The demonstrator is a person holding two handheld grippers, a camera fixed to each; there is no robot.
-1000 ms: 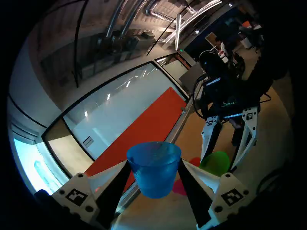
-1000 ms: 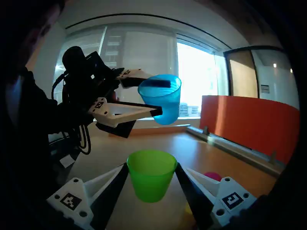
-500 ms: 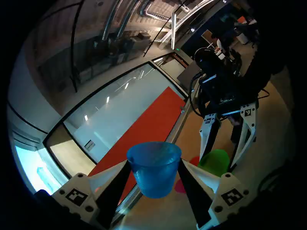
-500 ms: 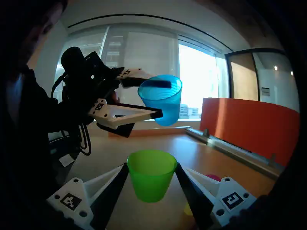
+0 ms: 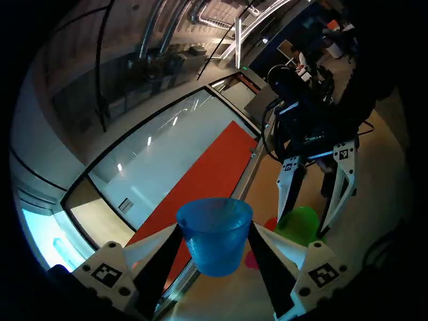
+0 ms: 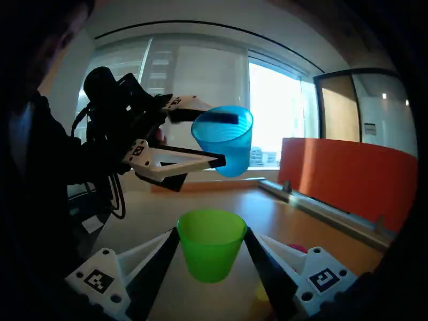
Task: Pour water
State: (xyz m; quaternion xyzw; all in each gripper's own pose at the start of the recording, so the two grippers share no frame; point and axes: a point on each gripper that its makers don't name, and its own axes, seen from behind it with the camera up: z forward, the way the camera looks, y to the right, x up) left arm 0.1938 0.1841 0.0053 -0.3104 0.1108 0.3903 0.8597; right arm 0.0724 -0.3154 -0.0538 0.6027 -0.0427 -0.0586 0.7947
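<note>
Between the jaws of our left gripper [image 5: 215, 234] sits the blue cup [image 5: 215, 243]. Both fingers press its sides just under the rim, so the jaws are parted only as wide as the cup. Our right gripper [image 6: 211, 238] has the green cup [image 6: 210, 254] the same way, pinched at 9 and 3 o'clock, with its mouth up and roughly level.

The relation that counts is clearest in the right gripper view. The blue cup hangs at 12 o'clock from the green one, well above it and farther out, with open air between them. Its long axis leans, and the mouth is tipped partly toward us, so we look into it past the upper finger. In the left gripper view the green cup lies at about 3 o'clock of the blue one and farther off. We judge that the left hand carries the pourer, and that it must bring the blue rim over the green mouth before tipping further.

We cannot tell whether either cup holds water. The blue wall shows no water line, and the green cup's near wall hides its inside.

Farther out, the wooden table [image 6: 257, 211] runs below both cups. An orange partition [image 6: 348, 171] stands at 3 o'clock, and a small pink thing [image 6: 296, 246] lies on the table just past our right finger.
</note>
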